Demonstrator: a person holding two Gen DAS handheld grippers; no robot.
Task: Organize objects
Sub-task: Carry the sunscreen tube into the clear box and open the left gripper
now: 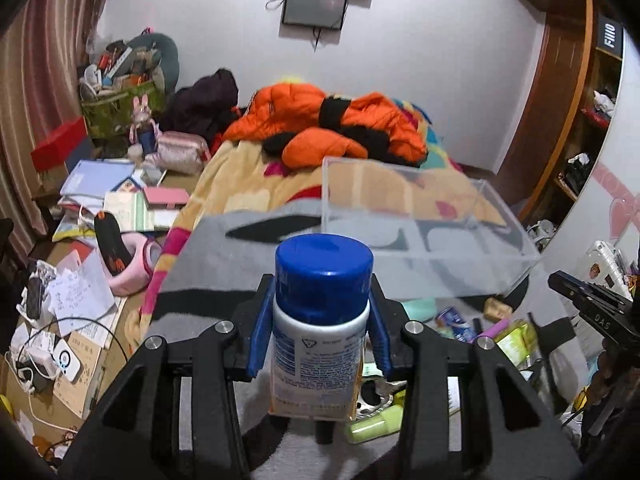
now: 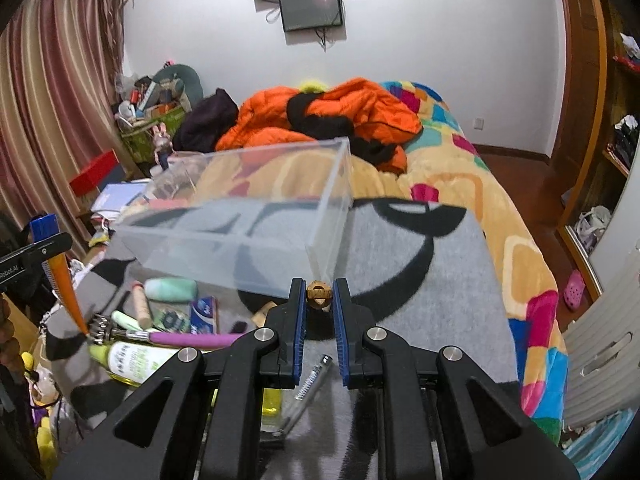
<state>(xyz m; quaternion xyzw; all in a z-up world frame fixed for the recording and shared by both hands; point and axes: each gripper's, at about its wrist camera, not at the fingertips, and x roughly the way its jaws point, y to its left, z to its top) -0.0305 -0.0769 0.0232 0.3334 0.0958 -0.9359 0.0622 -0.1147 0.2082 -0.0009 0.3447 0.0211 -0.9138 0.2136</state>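
My left gripper (image 1: 322, 312) is shut on a white bottle with a blue cap (image 1: 322, 312) and holds it upright above the grey blanket, in front of the clear plastic box (image 1: 420, 220). My right gripper (image 2: 319, 295) is shut on a small carved wooden bead (image 2: 319, 295) pinched at its fingertips, just before the near corner of the clear box (image 2: 248, 216). The left gripper with the bottle shows at the left edge of the right wrist view (image 2: 52, 248). The right gripper's tip shows at the right edge of the left wrist view (image 1: 588, 300).
Loose items lie on the grey blanket (image 2: 420, 280) by the box: a purple-handled brush (image 2: 176, 338), a green-label bottle (image 2: 132, 362), a mint tube (image 2: 170, 289), a clear pen (image 2: 308, 388). An orange jacket (image 1: 320, 120) lies on the bed. A cluttered desk (image 1: 80, 260) stands to the left.
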